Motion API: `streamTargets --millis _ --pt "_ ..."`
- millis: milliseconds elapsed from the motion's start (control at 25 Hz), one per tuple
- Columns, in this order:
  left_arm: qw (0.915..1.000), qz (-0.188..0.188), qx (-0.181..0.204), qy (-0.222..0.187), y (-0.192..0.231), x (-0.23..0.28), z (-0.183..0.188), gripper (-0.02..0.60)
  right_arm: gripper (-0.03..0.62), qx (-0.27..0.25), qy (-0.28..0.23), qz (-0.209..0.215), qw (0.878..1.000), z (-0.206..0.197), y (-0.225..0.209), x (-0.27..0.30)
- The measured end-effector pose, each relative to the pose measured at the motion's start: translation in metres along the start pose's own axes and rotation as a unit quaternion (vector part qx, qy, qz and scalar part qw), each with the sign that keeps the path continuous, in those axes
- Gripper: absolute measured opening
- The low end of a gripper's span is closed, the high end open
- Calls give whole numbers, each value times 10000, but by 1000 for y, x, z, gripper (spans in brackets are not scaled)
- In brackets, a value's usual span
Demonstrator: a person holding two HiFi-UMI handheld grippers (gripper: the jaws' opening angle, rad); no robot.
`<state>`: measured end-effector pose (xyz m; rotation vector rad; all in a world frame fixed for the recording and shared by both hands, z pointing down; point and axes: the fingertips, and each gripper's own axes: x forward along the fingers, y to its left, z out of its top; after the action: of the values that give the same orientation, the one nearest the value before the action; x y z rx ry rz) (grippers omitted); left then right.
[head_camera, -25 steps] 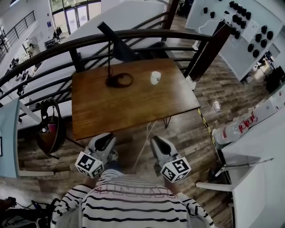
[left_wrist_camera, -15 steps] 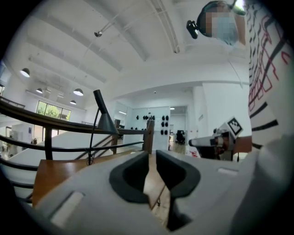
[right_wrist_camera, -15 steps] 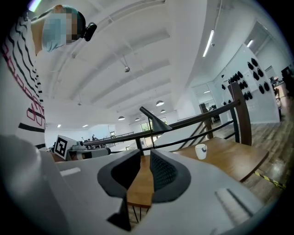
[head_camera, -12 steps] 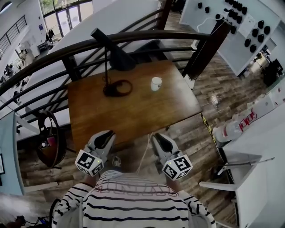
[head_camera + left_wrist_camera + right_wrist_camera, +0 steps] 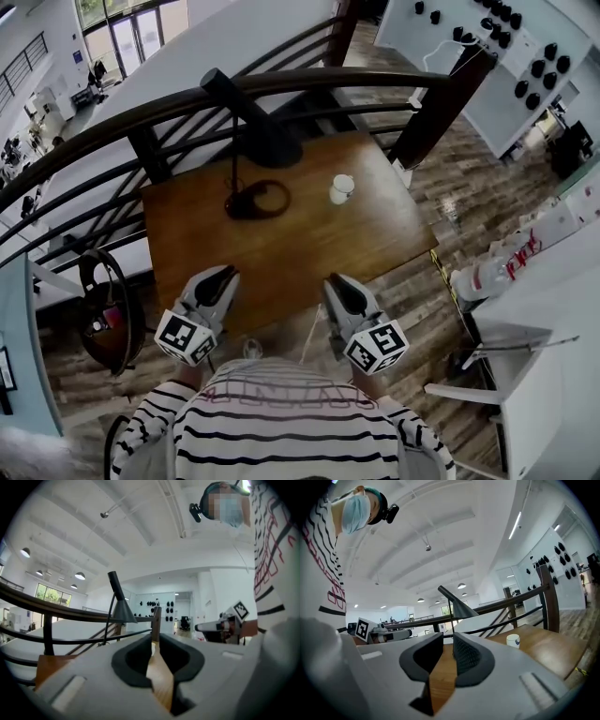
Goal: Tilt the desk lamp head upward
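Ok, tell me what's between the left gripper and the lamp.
Only bare table. The head view shows nothing on the wood from the left gripper to the lamp; the cup stands off to the right.

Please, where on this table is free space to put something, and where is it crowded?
The near half of the table is bare, from the lamp base and cup to the front edge. Right of the cup is also bare. Crowded: round that base, under the lamp head.
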<state>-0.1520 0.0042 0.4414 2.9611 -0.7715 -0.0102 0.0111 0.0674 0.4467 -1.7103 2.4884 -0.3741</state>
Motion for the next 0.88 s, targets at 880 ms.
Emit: streamTargets --millis 880 --pt "9972 742 -114 -73 125 41 7 52 92 -231 307 449 9983 27 -54 156"
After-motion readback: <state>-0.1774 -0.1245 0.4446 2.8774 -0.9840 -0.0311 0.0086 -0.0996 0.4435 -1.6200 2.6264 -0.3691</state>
